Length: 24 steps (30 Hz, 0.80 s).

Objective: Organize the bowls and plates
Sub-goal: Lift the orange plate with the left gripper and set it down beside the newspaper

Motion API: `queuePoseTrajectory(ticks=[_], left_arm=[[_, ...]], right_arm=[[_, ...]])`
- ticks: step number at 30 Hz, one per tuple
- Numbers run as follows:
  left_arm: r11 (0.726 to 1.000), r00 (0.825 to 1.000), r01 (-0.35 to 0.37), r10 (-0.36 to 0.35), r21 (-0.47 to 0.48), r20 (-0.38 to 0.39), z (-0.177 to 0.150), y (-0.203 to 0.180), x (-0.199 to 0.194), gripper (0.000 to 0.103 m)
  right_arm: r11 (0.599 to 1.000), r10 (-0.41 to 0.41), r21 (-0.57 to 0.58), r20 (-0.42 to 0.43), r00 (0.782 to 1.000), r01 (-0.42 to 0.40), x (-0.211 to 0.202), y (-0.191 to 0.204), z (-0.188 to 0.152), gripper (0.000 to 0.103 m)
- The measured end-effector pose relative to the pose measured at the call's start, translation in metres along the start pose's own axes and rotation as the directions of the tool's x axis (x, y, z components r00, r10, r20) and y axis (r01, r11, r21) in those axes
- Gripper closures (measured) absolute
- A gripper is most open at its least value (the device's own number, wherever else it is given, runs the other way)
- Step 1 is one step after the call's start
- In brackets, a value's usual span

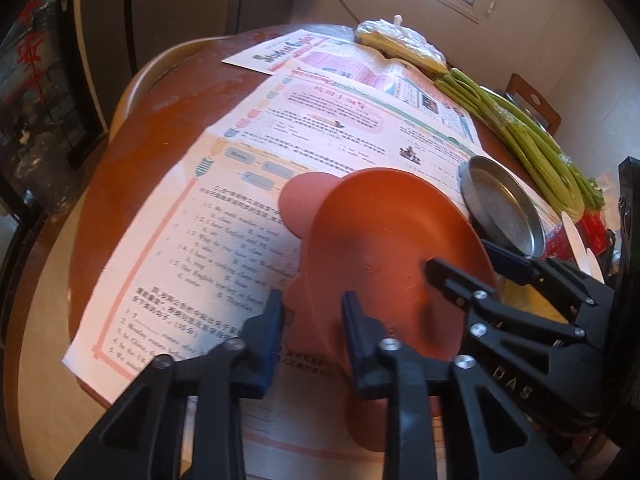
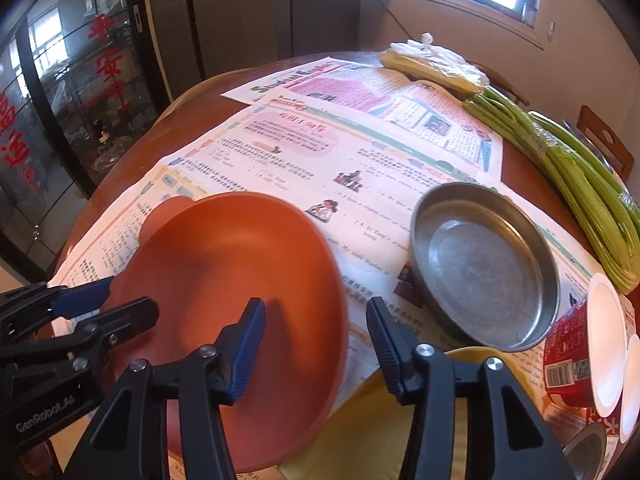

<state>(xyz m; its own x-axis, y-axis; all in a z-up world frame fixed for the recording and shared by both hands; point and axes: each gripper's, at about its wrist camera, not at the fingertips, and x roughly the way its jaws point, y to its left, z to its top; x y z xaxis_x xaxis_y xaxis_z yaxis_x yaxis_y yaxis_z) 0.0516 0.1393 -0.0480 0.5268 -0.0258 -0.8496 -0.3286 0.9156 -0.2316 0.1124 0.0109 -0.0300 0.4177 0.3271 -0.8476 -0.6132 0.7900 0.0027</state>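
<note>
Claws tilt steeply down; left claw (image 1: 314,308) and right claw (image 2: 316,320) each clamp one orange plate (image 2: 240,248).

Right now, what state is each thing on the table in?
Orange plate: tilted, gripped at opposite edges by both tools.
Left tool: shut on the plate's rim.
Right tool: shut on the plate's rim.
Metal pan: upright, empty, resting on the newspaper.
Green stalks: bundled, lying flat.
Plastic bag: tied shut.
</note>
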Motion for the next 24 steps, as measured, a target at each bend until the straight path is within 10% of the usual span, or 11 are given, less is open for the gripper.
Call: queuePoseTrajectory(ticks=[24], left_arm=[[0.998,0.996,-0.039,0.035,0.044,0.085,0.081,0.016,0.011,0.076]], right_arm=[[0.993,0.028,0.113,0.023,0.999,-0.031,-0.004,0.01,0.028,0.053]])
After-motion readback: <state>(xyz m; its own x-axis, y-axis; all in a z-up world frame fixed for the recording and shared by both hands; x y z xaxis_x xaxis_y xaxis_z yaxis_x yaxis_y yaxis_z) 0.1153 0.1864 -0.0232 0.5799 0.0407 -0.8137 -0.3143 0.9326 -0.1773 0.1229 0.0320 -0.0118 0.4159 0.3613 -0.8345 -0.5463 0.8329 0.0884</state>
